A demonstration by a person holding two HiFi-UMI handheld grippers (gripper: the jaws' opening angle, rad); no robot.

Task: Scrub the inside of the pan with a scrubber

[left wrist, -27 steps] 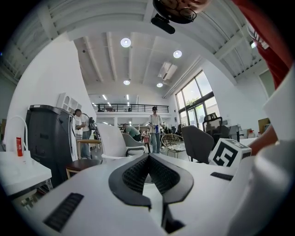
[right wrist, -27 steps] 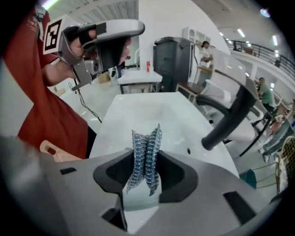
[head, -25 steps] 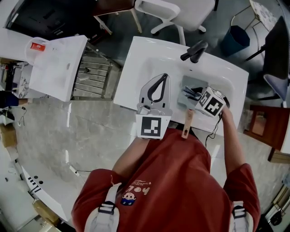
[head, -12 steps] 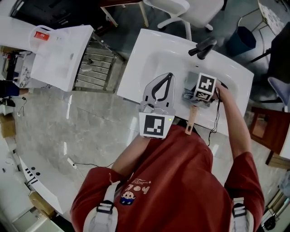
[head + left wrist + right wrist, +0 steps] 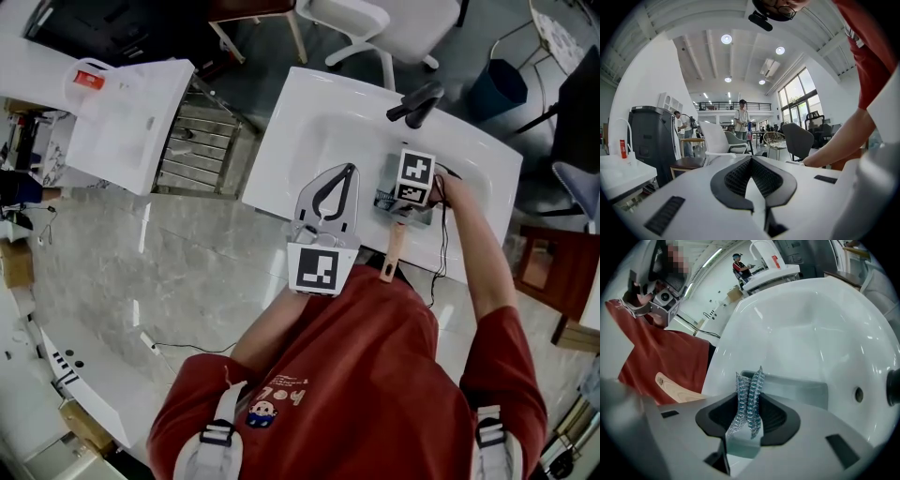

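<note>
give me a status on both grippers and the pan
Right hand-held gripper shut on scrubber, at the pan in the sink. Left hand-held gripper shut, empty, clear of pan. Nothing blocking.

grey marble floor (image 5: 187, 272) | white chair (image 5: 405, 22) | tall windows (image 5: 799, 92) | ceiling lights (image 5: 725, 39)

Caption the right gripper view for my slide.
Right gripper, shut on a silvery mesh scrubber, poised at the grey pan in the white sink.
</note>
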